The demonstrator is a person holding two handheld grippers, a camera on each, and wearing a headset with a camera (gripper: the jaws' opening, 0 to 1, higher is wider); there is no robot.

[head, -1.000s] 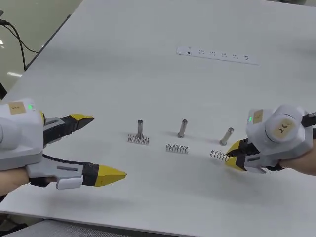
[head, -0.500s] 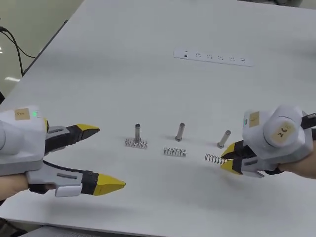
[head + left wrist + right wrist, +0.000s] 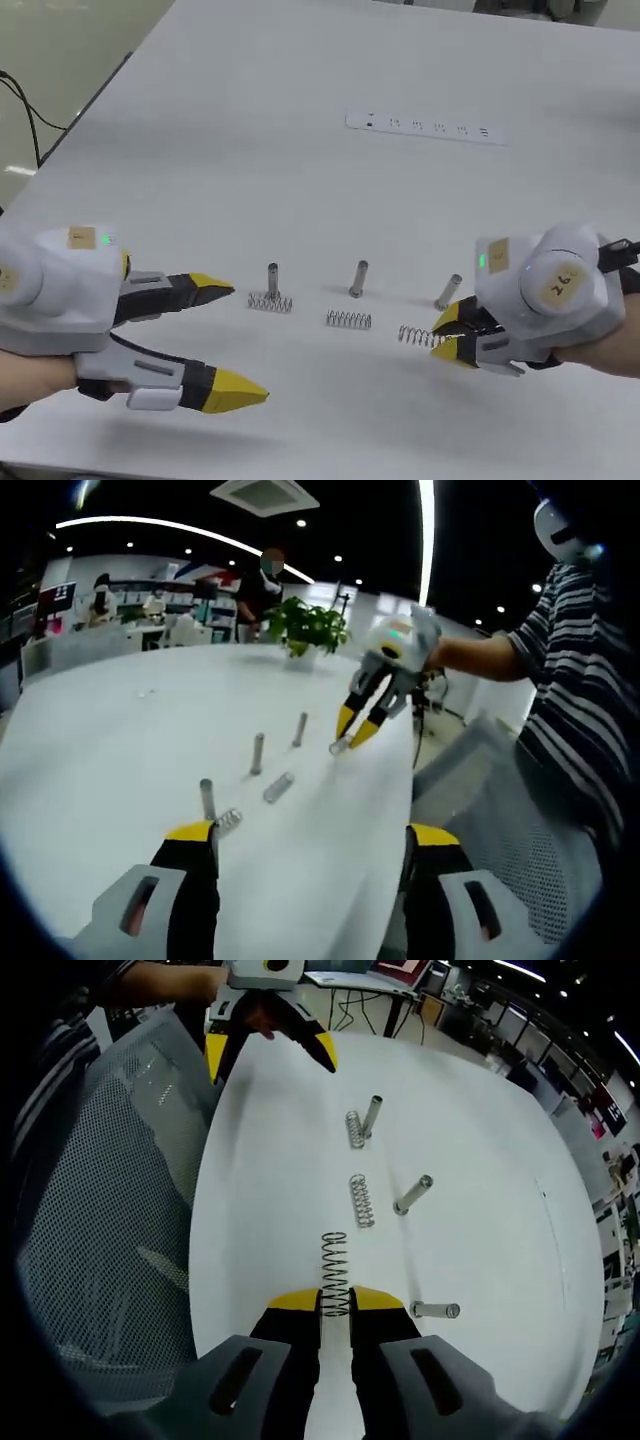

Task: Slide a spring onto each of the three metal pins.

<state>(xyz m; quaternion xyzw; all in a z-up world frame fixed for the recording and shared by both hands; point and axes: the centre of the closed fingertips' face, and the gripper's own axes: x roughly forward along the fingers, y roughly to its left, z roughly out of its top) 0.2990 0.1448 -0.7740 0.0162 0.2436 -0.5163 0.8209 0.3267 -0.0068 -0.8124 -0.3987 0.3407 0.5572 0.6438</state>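
Three short metal pins stand in a row on the white table: left pin, middle pin, right pin. One spring lies at the left pin's foot and another spring lies before the middle pin. My right gripper is shut on the end of a third spring, which points left, just in front of the right pin. In the right gripper view this spring sticks out from the closed tips. My left gripper is open and holds nothing, left of the left pin.
A white power strip lies farther back on the table. A black cable hangs off the left edge. A mesh chair and a person in a striped shirt are at the near side.
The right gripper has carried its spring a little to the left, in front of the right pin. The left gripper has come closer to the left pin. The head camera has shifted.
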